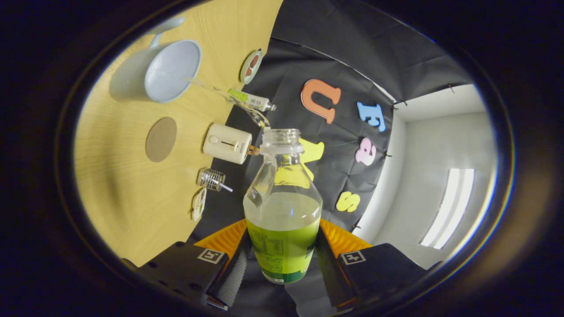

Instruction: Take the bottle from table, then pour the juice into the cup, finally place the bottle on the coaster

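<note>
Wooden table [132,198] rolled sideways by the tilt. Gripper [282,259] clamped on bottle [282,207], both fingers pressing its label; neck tipped toward cup [172,70], thin stream arcing in. Coaster [161,139] just beside cup, waiting.

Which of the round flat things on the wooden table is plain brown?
The brown round coaster, below the pale blue cup; the small dish beyond has red-brown markings. Gripper grips the bottle.
</note>
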Demonstrator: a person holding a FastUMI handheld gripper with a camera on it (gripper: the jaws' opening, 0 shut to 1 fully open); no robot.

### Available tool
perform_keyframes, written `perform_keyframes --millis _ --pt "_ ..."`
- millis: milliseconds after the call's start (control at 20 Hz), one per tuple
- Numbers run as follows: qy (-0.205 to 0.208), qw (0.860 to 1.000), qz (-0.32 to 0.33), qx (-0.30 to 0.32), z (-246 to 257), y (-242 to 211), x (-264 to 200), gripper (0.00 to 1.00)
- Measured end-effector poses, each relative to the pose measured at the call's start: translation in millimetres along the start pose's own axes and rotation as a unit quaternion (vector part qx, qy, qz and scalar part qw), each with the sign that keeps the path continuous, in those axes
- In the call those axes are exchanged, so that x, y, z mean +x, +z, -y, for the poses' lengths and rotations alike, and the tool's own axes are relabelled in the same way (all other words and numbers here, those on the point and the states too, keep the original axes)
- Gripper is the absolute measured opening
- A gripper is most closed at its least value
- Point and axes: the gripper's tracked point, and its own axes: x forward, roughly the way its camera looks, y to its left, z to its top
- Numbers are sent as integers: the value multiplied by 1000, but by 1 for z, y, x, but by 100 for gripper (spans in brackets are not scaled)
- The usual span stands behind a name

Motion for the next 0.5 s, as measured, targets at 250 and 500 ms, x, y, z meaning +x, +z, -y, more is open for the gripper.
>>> perform_keyframes --millis 250,500 --pt "-8 1000 -6 -10 9 -5 1 81" --pt "-15 1000 -2 -27 15 -2 6 81"
